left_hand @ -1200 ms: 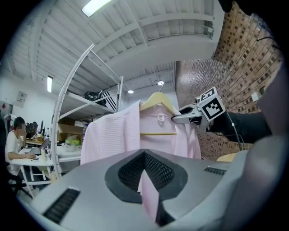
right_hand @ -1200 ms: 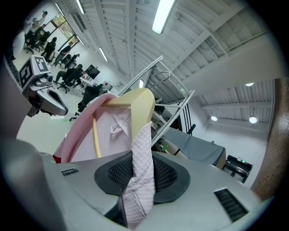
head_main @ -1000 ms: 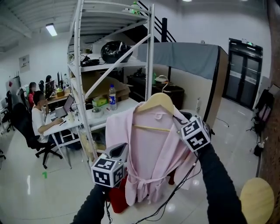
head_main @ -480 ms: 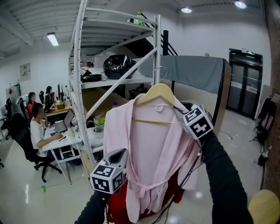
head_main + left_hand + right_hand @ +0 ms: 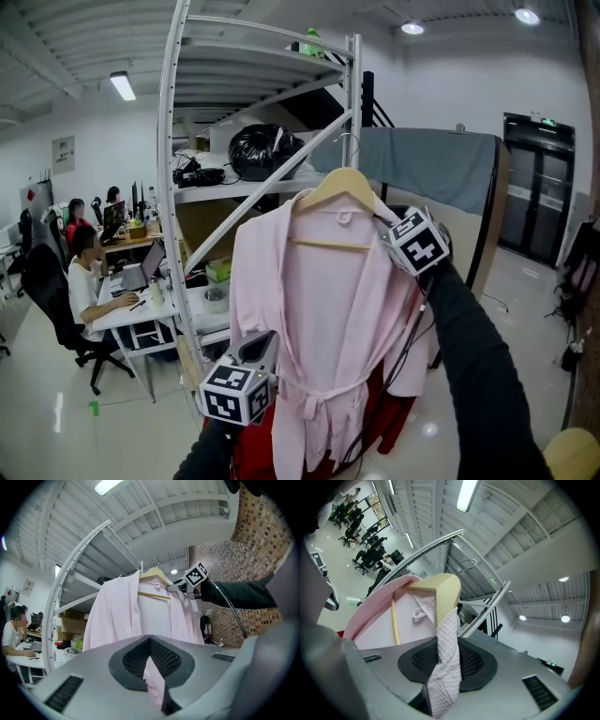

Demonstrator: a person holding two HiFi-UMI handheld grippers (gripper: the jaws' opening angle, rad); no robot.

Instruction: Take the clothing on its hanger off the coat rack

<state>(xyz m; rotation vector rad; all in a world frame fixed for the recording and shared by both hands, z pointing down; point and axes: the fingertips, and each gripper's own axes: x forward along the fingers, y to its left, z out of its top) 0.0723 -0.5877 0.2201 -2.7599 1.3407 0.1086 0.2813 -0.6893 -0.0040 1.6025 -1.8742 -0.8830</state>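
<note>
A pink robe (image 5: 328, 319) hangs on a wooden hanger (image 5: 342, 185) held up in front of me. The hanger's wire hook stands free in the air. My right gripper (image 5: 386, 225) is shut on the robe's shoulder over the hanger's right end; quilted pink cloth (image 5: 446, 653) runs between its jaws below the hanger (image 5: 445, 592). My left gripper (image 5: 262, 345) is low at the robe's left front, shut on a fold of the fabric (image 5: 153, 681). From the left gripper view the whole robe (image 5: 119, 616), the hanger (image 5: 152, 576) and the right gripper (image 5: 180, 585) show ahead.
A tall white metal shelving rack (image 5: 178, 187) stands just behind the robe, with a black bag (image 5: 262, 150) on a shelf. People sit at desks (image 5: 89, 272) at the far left. A red garment (image 5: 389, 417) hangs below the robe. Grey partition (image 5: 441, 169) and dark doors (image 5: 534, 187) are at the right.
Both grippers have risen with the robe and hanger, which now sit higher against the shelving. Both grips are unchanged.
</note>
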